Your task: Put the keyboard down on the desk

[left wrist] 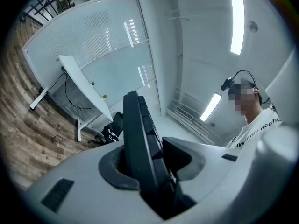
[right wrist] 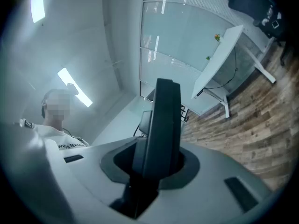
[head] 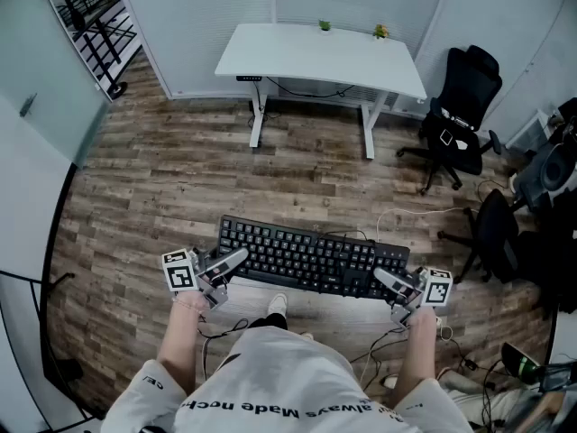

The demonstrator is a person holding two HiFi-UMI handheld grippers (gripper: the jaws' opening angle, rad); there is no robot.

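Racking (head: 88, 14) stands in the far left corner beside a glass wall. Nearer the person, the left gripper (head: 227, 267) has its jaws closed on the left end of the keyboard (head: 306, 258); the left gripper view shows the black edge clamped between them. The keyboard is held in the air, keys up and roughly level, over the wood floor (head: 180, 179), with a shoe (head: 278, 304) just below its near edge. The white desk (head: 315, 57) stands well beyond it by the far wall, and only a stretch of floor lies between the two. Two small plants (head: 325, 26) sit at the desk's back edge, and dark cables hang beneath it. The right gripper (head: 391, 284) has its jaws shut on the keyboard's right end, whose black edge stands upright between them in the right gripper view. A pale cable (head: 410, 213) trails across the floor past that end. Right of the desk is a black chair (head: 460, 115), a second chair (head: 496, 233) stands nearer, and dark gear crowds the right edge.
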